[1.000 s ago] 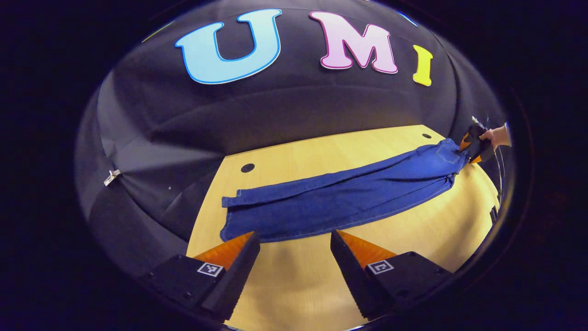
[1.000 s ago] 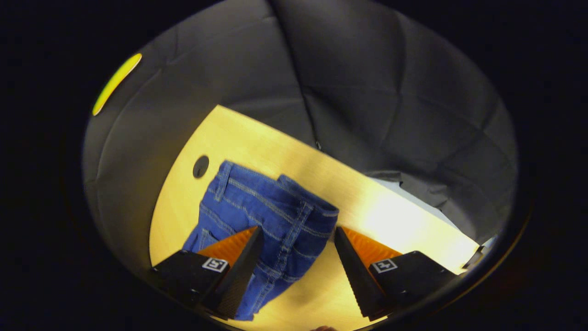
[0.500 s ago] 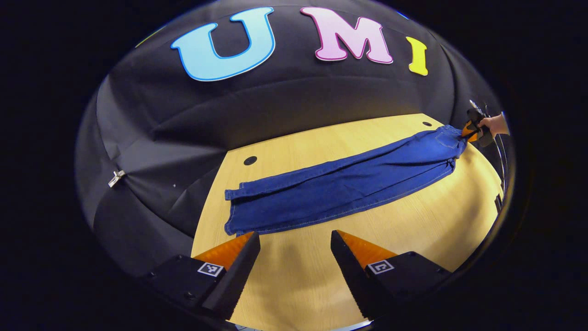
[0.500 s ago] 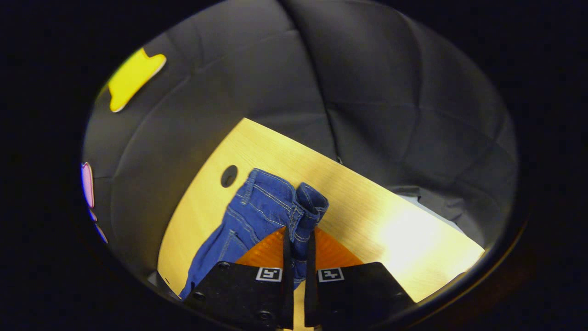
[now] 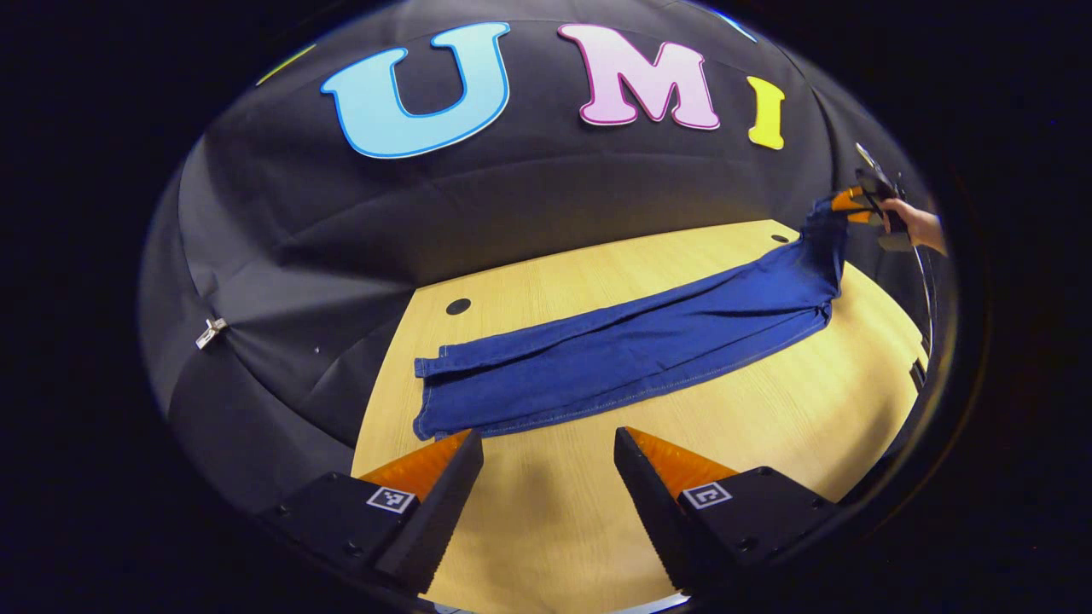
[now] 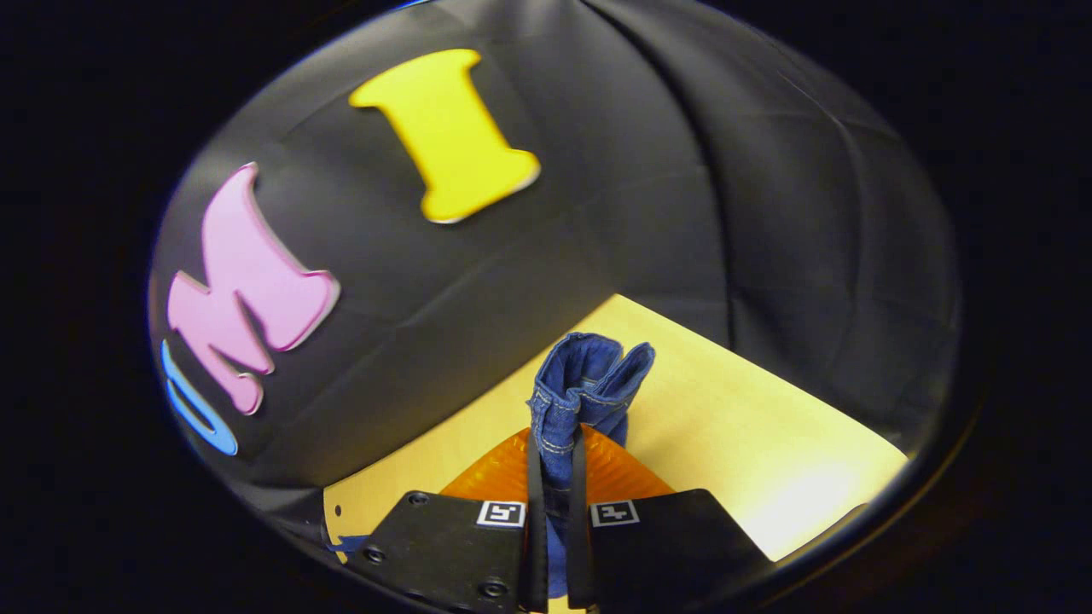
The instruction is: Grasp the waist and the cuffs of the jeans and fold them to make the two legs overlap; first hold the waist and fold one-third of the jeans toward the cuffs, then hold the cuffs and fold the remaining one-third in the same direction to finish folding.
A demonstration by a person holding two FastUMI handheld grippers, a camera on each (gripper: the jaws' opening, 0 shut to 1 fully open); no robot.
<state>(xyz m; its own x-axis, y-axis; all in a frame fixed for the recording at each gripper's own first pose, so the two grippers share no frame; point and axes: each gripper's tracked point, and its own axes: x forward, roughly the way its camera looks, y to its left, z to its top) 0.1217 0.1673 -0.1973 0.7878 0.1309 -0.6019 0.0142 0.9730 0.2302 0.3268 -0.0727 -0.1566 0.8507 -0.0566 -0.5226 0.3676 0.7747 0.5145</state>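
Jeans (image 5: 631, 354) lie stretched across the wooden tabletop (image 5: 768, 443) in the left gripper view, legs laid one on the other, cuffs (image 5: 431, 396) at the near left end just beyond the left claw (image 5: 546, 448). That claw hovers above bare wood with its fingers spread wide, holding nothing. At the far right the waist (image 5: 826, 223) rises off the tabletop, pinched by the right claw (image 5: 845, 206), with a hand (image 5: 917, 226) behind it. A dark round hole (image 5: 458, 305) sits in the tabletop near the cuffs.

In the right gripper view, the right claw (image 6: 554, 477) is pressed together on the waist (image 6: 589, 379), whose bunched denim stands up between and above the fingers, lifted over the tabletop (image 6: 751, 443).
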